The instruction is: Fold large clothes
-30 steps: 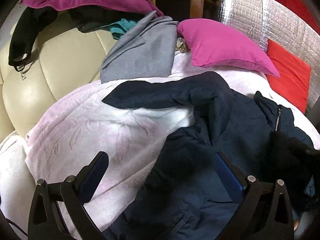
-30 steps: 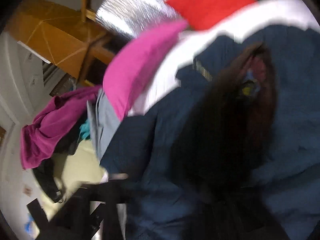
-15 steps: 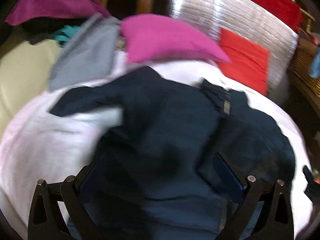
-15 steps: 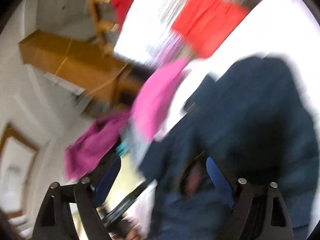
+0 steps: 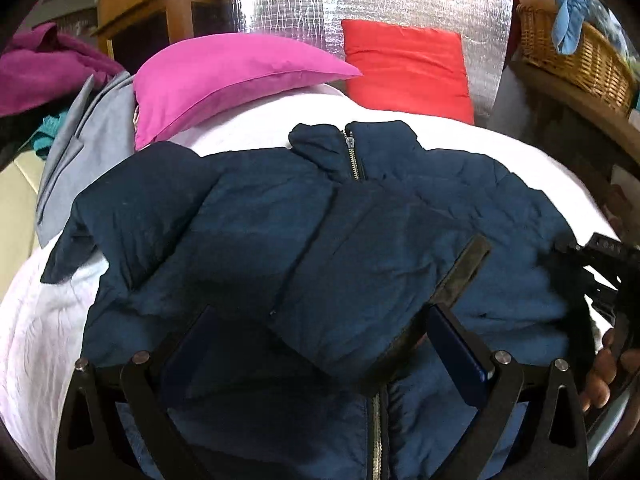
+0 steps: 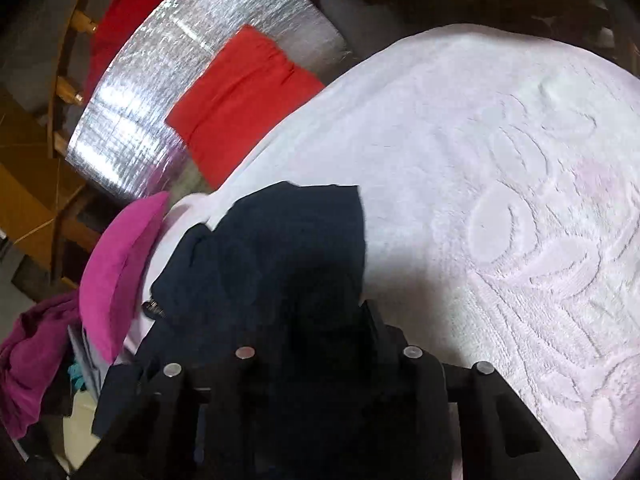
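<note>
White embossed blanket under navy jacket, pink pillow

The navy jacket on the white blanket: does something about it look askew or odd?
Yes. The navy jacket lies zipped, but its left sleeve is bunched crookedly toward the pink pillow, with its cuff hanging loose on the white blanket, not yet folded in.

The left gripper is a black frame of angled struts with triangular cut-outs, pinned by round silver screws, and its two fingers carry flat dark blue pads. The right gripper is built the same: black arms, four silver screw heads in a row, its pads lost in shadow. Bare fingers of a hand show at one edge; no sleeve is visible.
</note>
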`<act>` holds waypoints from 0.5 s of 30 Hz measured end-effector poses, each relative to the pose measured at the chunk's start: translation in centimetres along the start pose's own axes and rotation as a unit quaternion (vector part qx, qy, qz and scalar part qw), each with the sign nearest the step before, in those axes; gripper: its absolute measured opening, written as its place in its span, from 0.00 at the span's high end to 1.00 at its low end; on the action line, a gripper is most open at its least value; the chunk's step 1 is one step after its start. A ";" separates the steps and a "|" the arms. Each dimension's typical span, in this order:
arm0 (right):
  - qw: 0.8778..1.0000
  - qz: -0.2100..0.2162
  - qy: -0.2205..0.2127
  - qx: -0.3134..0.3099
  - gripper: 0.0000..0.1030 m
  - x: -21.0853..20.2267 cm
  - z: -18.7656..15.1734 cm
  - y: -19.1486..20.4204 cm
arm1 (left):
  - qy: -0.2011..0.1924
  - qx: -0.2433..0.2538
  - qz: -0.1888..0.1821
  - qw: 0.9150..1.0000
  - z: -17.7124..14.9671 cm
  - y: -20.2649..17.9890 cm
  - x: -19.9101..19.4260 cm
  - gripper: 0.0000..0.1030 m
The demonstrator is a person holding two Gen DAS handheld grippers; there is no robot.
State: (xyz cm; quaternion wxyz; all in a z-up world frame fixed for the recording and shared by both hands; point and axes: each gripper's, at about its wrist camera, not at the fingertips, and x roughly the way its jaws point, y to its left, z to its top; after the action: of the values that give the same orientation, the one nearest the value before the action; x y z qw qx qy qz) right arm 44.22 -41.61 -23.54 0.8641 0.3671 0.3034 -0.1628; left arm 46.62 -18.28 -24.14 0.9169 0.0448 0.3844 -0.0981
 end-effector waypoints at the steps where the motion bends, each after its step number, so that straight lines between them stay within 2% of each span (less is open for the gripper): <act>1: 1.000 -0.003 -0.007 -0.006 0.66 0.5 -0.5 0.1 | -0.002 0.003 0.005 1.000 0.0 0.0 0.1 0.19; 2: 1.000 -0.001 -0.012 -0.006 0.66 0.7 -0.7 -0.2 | 0.001 0.006 0.007 1.000 0.1 -0.1 0.4 0.30; 4: 1.000 0.003 -0.018 -0.006 0.66 0.8 -0.4 -0.3 | 0.020 -0.002 -0.016 1.000 0.2 0.1 1.2 0.71; 7: 1.000 0.011 -0.022 -0.005 0.66 0.9 -0.2 -1.0 | 0.012 -0.035 -0.023 0.999 1.1 1.6 1.3 0.80; 11: 0.999 0.029 -0.025 0.011 0.66 0.1 -0.1 -3.6 | -0.035 -0.083 -0.028 0.996 3.0 5.2 -0.7 0.81; 15: 0.999 0.033 -0.027 0.014 0.64 -0.2 -0.2 -3.4 | -0.079 -0.162 0.004 0.984 4.1 10.9 -2.7 0.79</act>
State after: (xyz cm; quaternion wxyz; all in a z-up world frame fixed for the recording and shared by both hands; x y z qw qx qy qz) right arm 42.23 -43.75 -25.31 0.8718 0.3840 0.2656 -0.1484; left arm 49.93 -7.91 -19.29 0.9398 -0.1105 0.3217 -0.0340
